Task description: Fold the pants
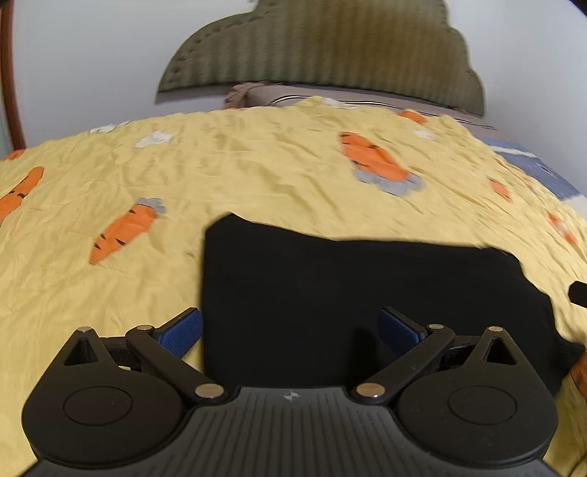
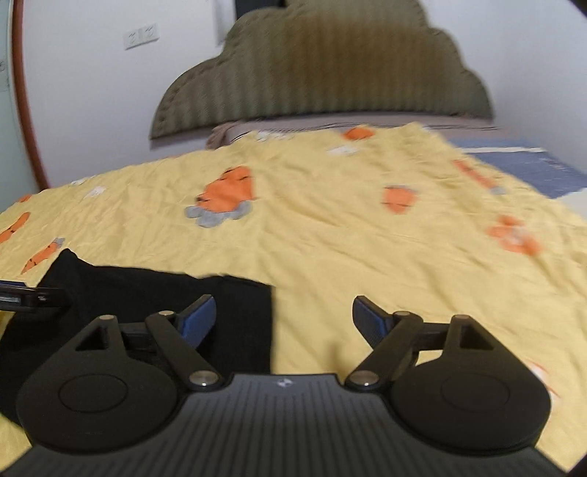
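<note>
The black pants (image 1: 352,293) lie folded into a flat block on the yellow carrot-print bedspread (image 1: 256,168). My left gripper (image 1: 290,328) hovers over the near left part of the pants, its blue pads (image 1: 179,332) wide apart and nothing pinched between them. In the right wrist view the pants (image 2: 154,293) fill the lower left. My right gripper (image 2: 282,319) stands open above their right edge; its left pad (image 2: 198,319) is over the black cloth, the right one over the bedspread (image 2: 367,238). The tip of the left gripper (image 2: 25,295) shows at the left edge.
A green scalloped headboard (image 1: 323,47) stands against the white wall behind the bed. A striped pillow (image 1: 330,96) lies under it. A blue and white sheet (image 2: 532,168) shows at the bed's right side. A wall switch (image 2: 141,36) is at upper left.
</note>
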### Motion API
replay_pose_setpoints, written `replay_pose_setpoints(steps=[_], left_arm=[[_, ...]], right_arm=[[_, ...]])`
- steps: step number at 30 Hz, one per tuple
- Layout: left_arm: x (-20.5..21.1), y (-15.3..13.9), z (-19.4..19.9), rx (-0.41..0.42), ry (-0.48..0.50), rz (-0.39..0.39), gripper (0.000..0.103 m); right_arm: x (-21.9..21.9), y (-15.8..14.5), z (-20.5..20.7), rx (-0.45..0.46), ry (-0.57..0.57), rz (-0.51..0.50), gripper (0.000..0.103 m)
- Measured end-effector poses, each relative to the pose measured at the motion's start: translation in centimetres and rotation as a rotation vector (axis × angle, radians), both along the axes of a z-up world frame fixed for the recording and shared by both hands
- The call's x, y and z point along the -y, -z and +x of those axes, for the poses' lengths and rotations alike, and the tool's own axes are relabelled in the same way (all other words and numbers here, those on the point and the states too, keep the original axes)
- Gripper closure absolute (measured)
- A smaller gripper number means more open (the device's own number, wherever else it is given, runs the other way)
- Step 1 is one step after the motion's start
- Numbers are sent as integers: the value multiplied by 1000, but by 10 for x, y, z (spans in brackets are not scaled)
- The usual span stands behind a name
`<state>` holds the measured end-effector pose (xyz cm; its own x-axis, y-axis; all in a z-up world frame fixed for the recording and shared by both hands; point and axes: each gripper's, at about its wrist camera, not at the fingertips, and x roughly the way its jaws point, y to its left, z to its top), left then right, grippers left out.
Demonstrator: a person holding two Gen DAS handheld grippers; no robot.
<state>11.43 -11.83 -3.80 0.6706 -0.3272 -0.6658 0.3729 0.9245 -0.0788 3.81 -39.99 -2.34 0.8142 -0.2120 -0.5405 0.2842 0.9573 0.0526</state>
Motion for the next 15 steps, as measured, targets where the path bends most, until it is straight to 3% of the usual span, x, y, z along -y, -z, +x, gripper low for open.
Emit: replay_pose_setpoints(steps=[4,7,8,12,15], left_arm=[[21,14,-24,87,-2,149,0],[21,15,-35,125,-10,163,0],[20,16,-36,132,-8,164,0],[15,21,-35,126,-37,120,0],[13,22,-36,127,-40,108,0]], right_arm=[[-11,7,-31,1,-42,8,23],[-24,34,-30,-118,-11,-157,23],[-22,35,-34,-116,26,-167,23],[-14,11,-69,45,108,-50,25],[-27,5,-69,98,34,-5,29]])
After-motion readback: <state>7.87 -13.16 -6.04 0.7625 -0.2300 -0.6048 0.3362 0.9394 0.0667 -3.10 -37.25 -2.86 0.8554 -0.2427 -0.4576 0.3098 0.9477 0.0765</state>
